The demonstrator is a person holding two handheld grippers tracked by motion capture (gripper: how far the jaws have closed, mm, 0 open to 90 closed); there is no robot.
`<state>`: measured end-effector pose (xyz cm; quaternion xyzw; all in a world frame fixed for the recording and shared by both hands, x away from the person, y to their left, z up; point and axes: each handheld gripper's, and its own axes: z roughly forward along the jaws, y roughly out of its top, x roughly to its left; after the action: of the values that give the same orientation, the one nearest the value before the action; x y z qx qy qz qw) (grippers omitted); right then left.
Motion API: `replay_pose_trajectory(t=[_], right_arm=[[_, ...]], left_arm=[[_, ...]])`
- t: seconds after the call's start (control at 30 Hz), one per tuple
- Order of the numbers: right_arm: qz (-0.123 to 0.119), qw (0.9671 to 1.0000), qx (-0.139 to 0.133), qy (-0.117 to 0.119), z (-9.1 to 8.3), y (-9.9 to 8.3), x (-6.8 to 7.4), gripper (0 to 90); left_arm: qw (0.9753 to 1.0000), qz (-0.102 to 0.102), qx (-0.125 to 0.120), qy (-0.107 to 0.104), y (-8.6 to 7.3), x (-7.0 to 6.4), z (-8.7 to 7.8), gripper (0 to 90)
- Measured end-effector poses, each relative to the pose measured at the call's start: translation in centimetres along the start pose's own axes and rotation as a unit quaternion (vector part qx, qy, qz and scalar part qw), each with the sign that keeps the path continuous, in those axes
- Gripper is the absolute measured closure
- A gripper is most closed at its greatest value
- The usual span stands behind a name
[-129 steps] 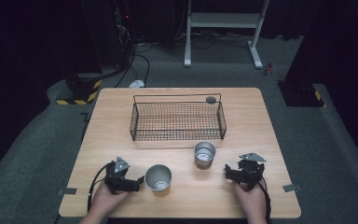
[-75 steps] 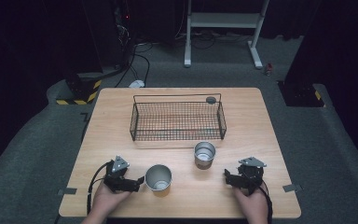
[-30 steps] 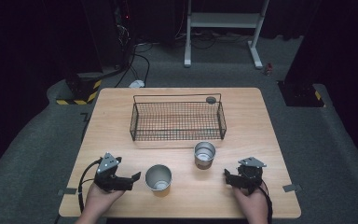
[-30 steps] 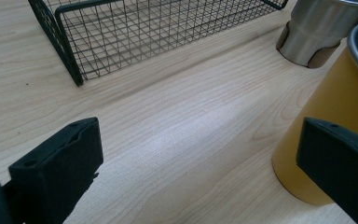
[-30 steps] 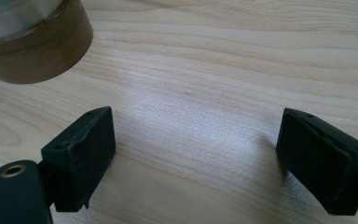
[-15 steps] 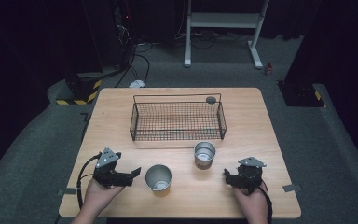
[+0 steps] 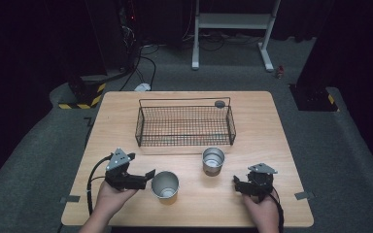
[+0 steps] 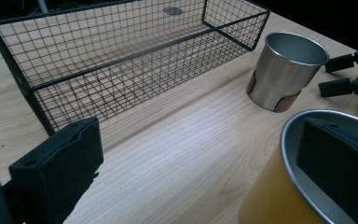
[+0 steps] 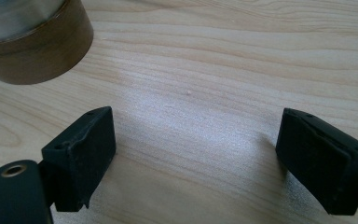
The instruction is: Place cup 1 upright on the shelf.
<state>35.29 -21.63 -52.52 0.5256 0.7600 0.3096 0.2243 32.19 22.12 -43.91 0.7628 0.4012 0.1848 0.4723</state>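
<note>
**Left gripper straddles cup rim on wooden table**

The left gripper (image 7: 148,175), jaws apart, has one jaw inside the near steel cup with a tan sleeve (image 7: 165,186) and one outside. The right gripper (image 7: 235,182), jaws wide apart over bare wood, rests near a second steel cup (image 7: 212,160), just before the black wire basket (image 7: 184,125).

the counter (image 7: 272,121) is seen whole from high above its near side, facing forward and down. the left gripper view is taken low and close, toward the wire basket (image 8: 121,60). the right gripper view is pressed nearer still; the steel cup (image 7: 213,160) is shared.
</note>
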Motion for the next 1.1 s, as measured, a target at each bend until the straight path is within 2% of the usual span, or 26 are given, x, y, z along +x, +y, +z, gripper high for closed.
replay_pose_trajectory(t=[0.23, 0.57, 0.8, 0.97, 1.1], right_arm=[[0.000, 1.0000, 0.001, 0.000, 0.0, 0.0, 0.0, 11.9], [0.000, 1.0000, 0.001, 0.000, 0.0, 0.0, 0.0, 12.0], [-0.001, 1.0000, 0.001, 0.000, 0.0, 0.0, 0.0, 12.1], [-0.001, 1.0000, 0.001, 0.000, 0.0, 0.0, 0.0, 12.2], [-0.001, 1.0000, 0.001, 0.000, 0.0, 0.0, 0.0, 12.2]], left_arm=[[0.9997, 0.003, -0.011, -0.023, 0.1, -1.1, -0.2, 1.0], [0.9989, 0.014, -0.015, -0.041, 0.2, -3.0, 0.1, 0.5], [0.9981, 0.023, -0.013, -0.056, 0.1, -4.0, 0.2, 0.2], [0.9970, 0.036, -0.013, -0.068, -0.1, -5.0, 0.5, 0.0], [0.9965, 0.035, -0.013, -0.075, -0.3, -5.3, 0.8, 0.0]])
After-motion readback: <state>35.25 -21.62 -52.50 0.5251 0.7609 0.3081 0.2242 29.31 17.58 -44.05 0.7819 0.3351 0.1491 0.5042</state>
